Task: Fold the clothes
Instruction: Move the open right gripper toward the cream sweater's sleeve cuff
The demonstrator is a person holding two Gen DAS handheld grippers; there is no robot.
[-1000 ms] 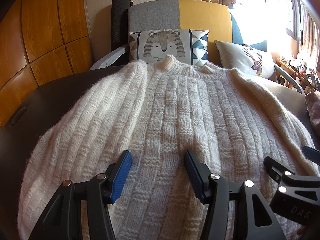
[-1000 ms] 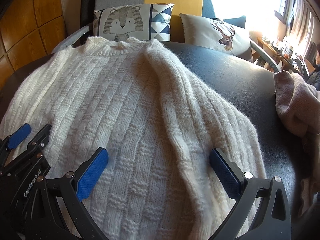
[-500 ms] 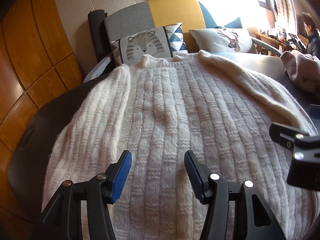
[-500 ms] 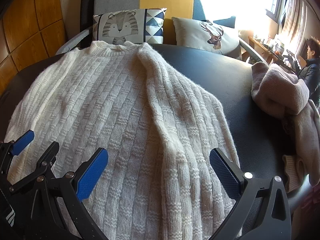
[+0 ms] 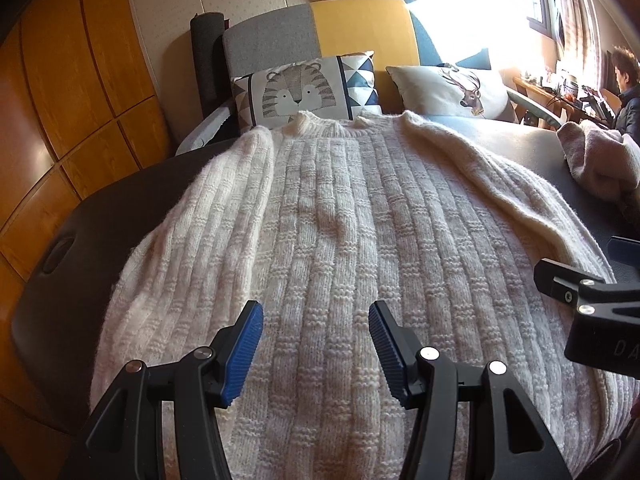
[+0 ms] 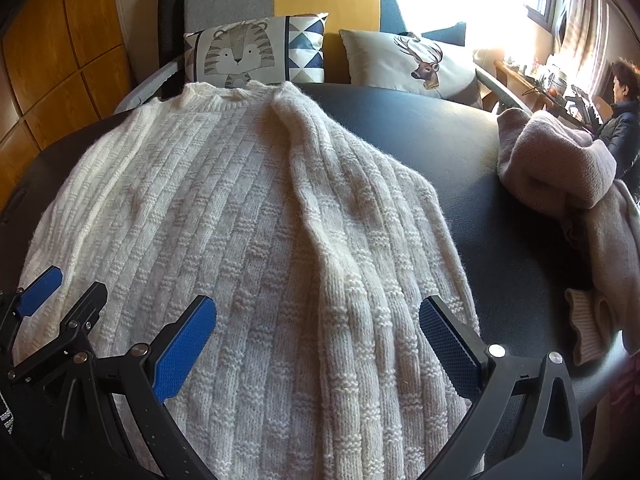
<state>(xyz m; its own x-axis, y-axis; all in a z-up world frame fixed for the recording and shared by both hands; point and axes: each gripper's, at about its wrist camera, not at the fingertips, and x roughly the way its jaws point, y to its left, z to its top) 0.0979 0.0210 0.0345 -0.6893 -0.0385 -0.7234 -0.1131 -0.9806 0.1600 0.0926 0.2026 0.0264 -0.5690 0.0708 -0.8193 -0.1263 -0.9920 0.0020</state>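
On the counter: a cream-white chunky rib-knit sweater (image 5: 344,240) lies flat on the dark, leather-look counter (image 6: 460,152), collar at the far edge, hem toward the cameras.
Sleeves: both are folded inward over the body; the right one forms a thick raised ridge running from the collar down toward the hem in the right wrist view.
Left claw (image 5: 316,344): black frame with blue ribbed pads, spread apart, holding nothing, poised over the lower middle of the sweater; whether the pads touch the knit cannot be told.
Right claw (image 6: 316,344): same build, spread wider, holding nothing, straddling the folded right sleeve near the hem.
Claws together: they sit side by side over the hem end; each shows at the edge of the other's view.
Right of the sweater: a crumpled pale pink knitted garment (image 6: 560,176) lies on the counter, apart from the sweater with bare counter between.
Behind the counter: a sofa with grey, yellow and blue back panels (image 5: 360,28), carrying a cushion printed with a striped tiger face (image 5: 300,92) and a light cushion printed with a deer head (image 5: 452,88).
Left side: orange-brown wooden wall panels (image 5: 68,92).
Far right: a person in a dark jacket (image 6: 618,124) sits by a bright window.
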